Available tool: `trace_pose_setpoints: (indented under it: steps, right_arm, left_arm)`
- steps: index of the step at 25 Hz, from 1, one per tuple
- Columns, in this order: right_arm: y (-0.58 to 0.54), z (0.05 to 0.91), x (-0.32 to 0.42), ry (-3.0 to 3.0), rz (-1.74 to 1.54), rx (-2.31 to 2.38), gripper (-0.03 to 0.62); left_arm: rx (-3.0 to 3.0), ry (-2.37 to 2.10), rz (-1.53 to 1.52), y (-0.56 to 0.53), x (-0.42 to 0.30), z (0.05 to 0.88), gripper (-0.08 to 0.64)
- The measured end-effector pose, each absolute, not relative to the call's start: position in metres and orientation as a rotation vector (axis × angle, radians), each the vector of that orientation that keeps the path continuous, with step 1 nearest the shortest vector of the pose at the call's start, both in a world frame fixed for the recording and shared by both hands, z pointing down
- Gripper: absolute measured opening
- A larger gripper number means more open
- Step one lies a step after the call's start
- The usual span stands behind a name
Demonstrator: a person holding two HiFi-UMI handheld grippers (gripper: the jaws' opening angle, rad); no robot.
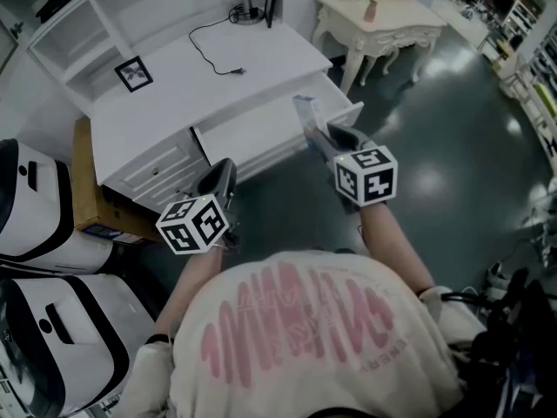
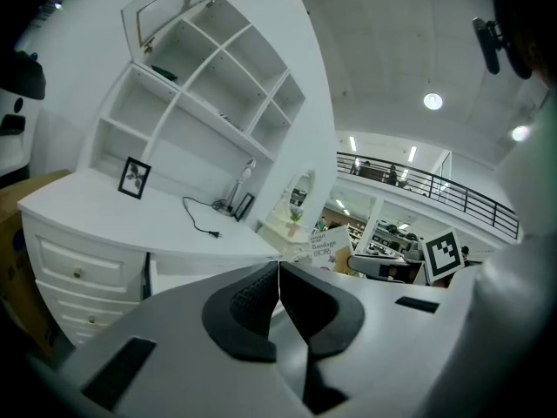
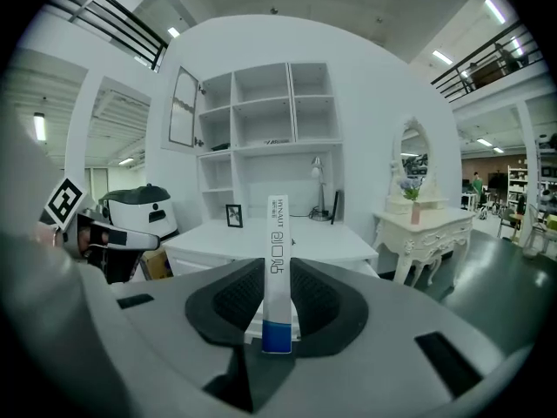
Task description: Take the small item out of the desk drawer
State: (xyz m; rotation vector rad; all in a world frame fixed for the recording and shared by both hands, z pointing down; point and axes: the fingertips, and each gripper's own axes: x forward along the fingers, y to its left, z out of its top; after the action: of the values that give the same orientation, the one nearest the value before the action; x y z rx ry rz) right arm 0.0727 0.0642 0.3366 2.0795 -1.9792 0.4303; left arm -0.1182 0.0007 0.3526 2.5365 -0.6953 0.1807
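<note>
A white desk (image 1: 174, 94) stands ahead of me, its wide drawer (image 1: 278, 144) pulled open. My right gripper (image 1: 324, 139) is shut on a slim white bandage box with a blue end (image 3: 277, 268), which stands upright between the pads. The box (image 1: 306, 116) is lifted above the drawer's right part. In the left gripper view the box (image 2: 326, 246) shows at centre right. My left gripper (image 1: 224, 171) hovers before the desk's small left drawers, jaws shut (image 2: 278, 290) with nothing between them. The drawer's inside is mostly hidden.
A framed photo (image 1: 133, 73), a black cable (image 1: 213, 46) and a lamp (image 1: 252, 3) are on the desk top, under a white shelf hutch (image 3: 261, 111). A cream dressing table (image 1: 383, 20) stands right. A cardboard box (image 1: 87, 190) and white-and-black machines (image 1: 35, 198) stand left.
</note>
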Motion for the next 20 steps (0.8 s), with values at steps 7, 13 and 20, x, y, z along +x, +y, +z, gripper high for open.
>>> trace_pose_setpoints:
  steps: [7, 13, 20]
  right_arm:
    - [0.059, 0.33, 0.073, -1.965, 0.396, 2.033, 0.101]
    - [0.054, 0.337, 0.066, -1.962, 0.397, 1.986, 0.101]
    - [0.052, 0.341, 0.061, -1.96, 0.402, 1.986, 0.101]
  left_arm:
    - [2.521, -0.727, 0.168, 0.002, -0.121, 0.348, 0.031]
    - [2.496, -0.763, 0.188, 0.0, -0.13, 0.356, 0.031]
    - [2.485, -0.765, 0.199, -0.001, -0.137, 0.363, 0.031]
